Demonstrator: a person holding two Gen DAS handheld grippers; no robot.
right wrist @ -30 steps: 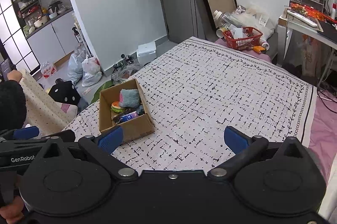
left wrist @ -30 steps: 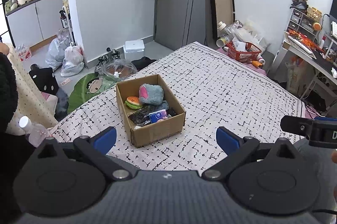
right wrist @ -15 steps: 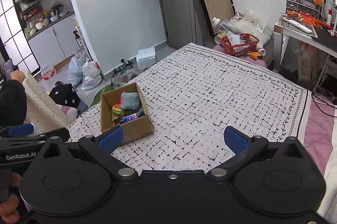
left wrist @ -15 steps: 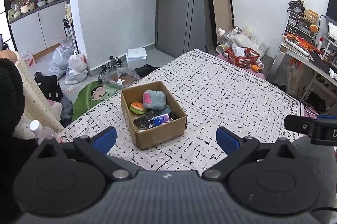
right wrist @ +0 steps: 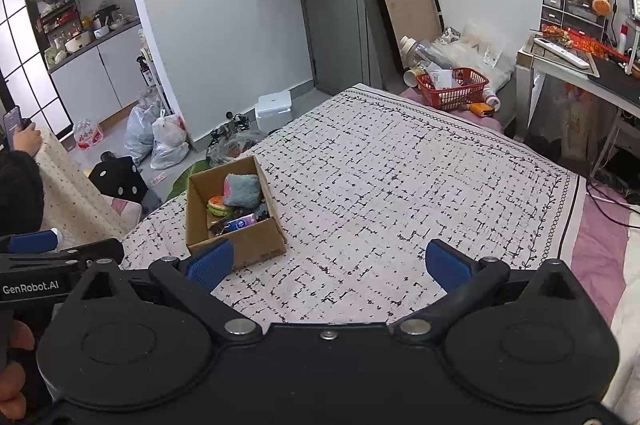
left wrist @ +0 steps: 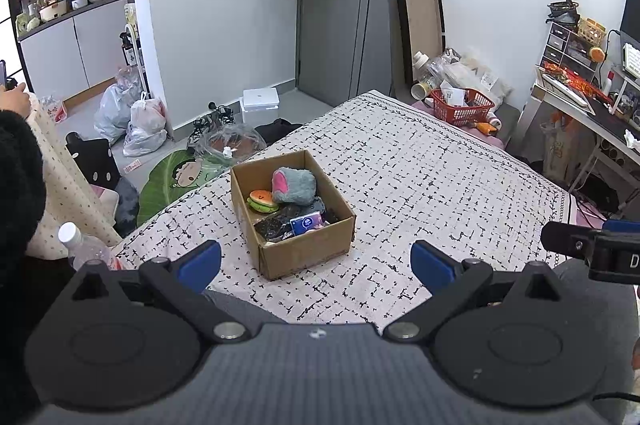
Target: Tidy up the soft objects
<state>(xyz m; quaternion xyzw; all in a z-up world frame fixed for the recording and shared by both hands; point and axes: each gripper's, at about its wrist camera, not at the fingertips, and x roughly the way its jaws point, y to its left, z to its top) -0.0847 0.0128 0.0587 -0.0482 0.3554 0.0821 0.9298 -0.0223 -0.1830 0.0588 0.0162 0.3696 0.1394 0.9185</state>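
Ahead of the left gripper, between the lines of its two spread jaws and a little above them in view, a cardboard box sits on the bed. Both grippers are empty with jaws wide apart; from the right gripper the box lies just past the left jaw.

Inside the box, the grey plush toy with a pink patch lies on top at the far end. It should be light and squashy, so I would pinch it across its rounded body, where the pile gives the pads purchase. Beside it, the small burger plush looks just as soft but lower and harder to reach cleanly. Nearer the jaws lie a blue tissue pack, probably slick in its wrapper, and dark items I cannot identify.
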